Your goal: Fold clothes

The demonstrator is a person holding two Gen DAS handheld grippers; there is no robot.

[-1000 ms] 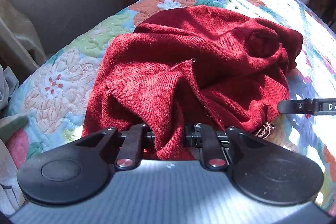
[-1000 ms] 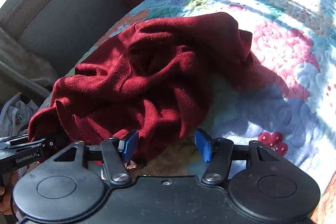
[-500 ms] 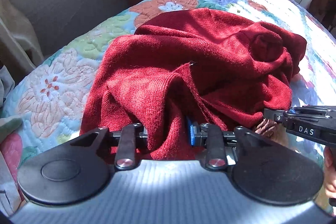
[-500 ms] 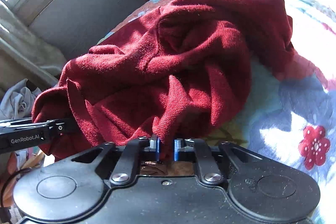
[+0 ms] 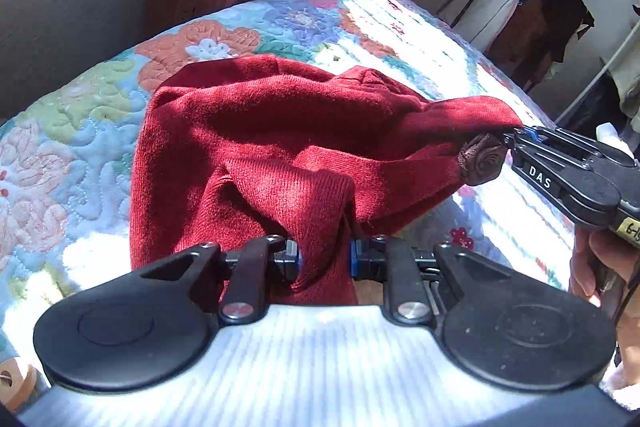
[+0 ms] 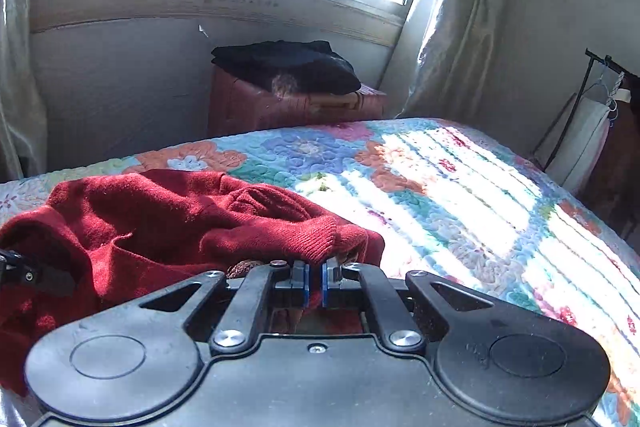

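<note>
red knit sweater (image 5: 256, 131) | rumpled, ribbed | pinched by left gripper (image 5: 325, 259), right gripper (image 6: 315, 285)

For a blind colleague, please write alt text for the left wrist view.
The left claw pinches a crumpled dark red knitted garment above a floral quilted bedspread. The right claw grips its other end.

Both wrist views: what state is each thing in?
Red sweater: crumpled, lifted at two edges.
Left tongs: shut on sweater.
Right tongs: shut on sweater.
Quilt: spread flat on bed.
Black clothes: folded atop suitcase.
</note>
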